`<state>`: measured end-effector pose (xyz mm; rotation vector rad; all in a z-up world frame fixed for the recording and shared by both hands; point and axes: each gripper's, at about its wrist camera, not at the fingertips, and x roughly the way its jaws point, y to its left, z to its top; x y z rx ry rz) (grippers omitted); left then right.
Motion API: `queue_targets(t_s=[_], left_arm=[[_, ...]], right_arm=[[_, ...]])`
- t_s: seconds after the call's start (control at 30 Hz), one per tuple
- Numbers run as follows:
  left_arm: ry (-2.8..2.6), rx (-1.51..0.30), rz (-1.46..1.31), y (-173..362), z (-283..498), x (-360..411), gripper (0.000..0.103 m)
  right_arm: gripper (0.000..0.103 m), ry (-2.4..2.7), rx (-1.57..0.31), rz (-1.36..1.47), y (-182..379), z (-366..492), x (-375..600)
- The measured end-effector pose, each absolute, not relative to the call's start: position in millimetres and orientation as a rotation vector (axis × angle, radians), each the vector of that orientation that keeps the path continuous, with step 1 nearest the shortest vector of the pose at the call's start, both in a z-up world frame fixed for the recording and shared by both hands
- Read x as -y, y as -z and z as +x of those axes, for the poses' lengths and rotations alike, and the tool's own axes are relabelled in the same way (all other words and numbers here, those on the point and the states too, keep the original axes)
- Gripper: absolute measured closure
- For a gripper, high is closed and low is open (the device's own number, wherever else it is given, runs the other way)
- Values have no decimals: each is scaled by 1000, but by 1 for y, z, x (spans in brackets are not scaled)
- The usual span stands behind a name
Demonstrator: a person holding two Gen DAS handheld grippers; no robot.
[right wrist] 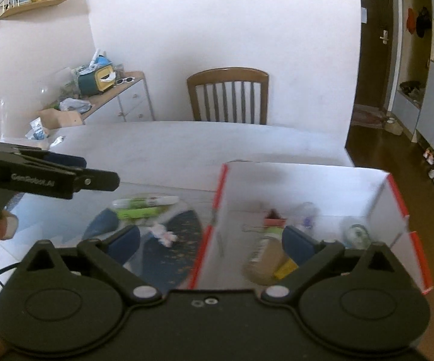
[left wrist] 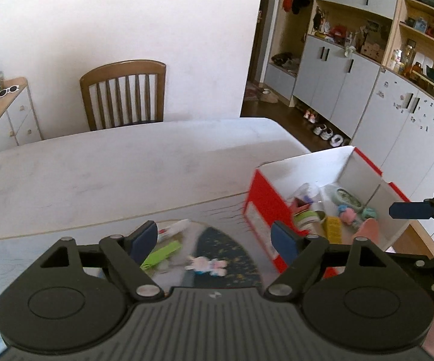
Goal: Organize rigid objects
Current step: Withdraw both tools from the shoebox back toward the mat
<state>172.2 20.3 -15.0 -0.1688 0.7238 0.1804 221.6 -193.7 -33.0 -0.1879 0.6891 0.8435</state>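
Both sets of jaws stand wide and empty: your left gripper (left wrist: 215, 239) hangs over the loose things on the table (left wrist: 96, 165), your right gripper (right wrist: 212, 245) straddles the near wall of the red and white box (right wrist: 307, 180), which already has several small things in it. Left out, just beside the box, are a green clip (left wrist: 161, 254), a white tube (left wrist: 176, 227) and a small pink and white figure (left wrist: 206, 265). All look light and stiff. Take the tube across its middle; it may roll. The figure is small, so pinch its body squarely.
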Motion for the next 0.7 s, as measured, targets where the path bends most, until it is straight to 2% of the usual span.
queue_targets(t_s=[0.07,0.17,0.7], left_arm=[[-174,-716,-161,20,166,-31,20],[-172,-703,-127,32,158,-43,12],[-144,-795,-119,110,131,-75,10]], right_arm=[[2,-842,-699,-182,35,217,181],[2,-833,-700,-189,38,210,162],[2,-849,-772,-282,74,212,68]])
